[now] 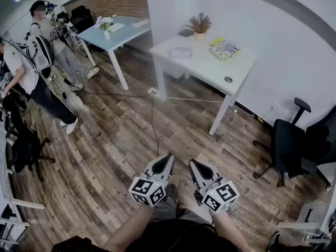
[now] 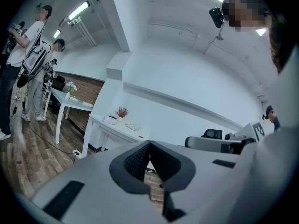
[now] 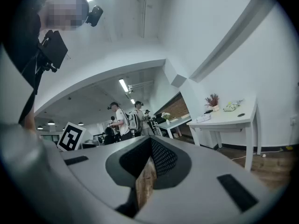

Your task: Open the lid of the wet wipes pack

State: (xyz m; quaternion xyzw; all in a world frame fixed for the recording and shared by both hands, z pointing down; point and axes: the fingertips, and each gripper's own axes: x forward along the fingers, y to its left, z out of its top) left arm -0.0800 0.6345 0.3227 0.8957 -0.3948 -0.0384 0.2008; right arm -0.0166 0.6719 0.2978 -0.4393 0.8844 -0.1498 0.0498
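Observation:
The wet wipes pack (image 1: 181,52) lies flat on the white table (image 1: 237,67) far ahead, small and pale; the left gripper view shows the pack (image 2: 110,119) and the right gripper view shows it (image 3: 203,118) as a distant speck. Whether its lid is up cannot be told. My left gripper (image 1: 167,160) and right gripper (image 1: 193,165) are held level side by side close to my body, above the wooden floor and far from the table. Both are shut with nothing between the jaws (image 2: 150,144) (image 3: 150,140).
A potted dry plant (image 1: 200,25) and a green packet (image 1: 224,48) share the white table. A blue table (image 1: 113,34) stands behind it. Two people (image 1: 44,46) stand at the left. A black office chair (image 1: 287,143) is at the right. A cable (image 1: 153,114) runs along the floor.

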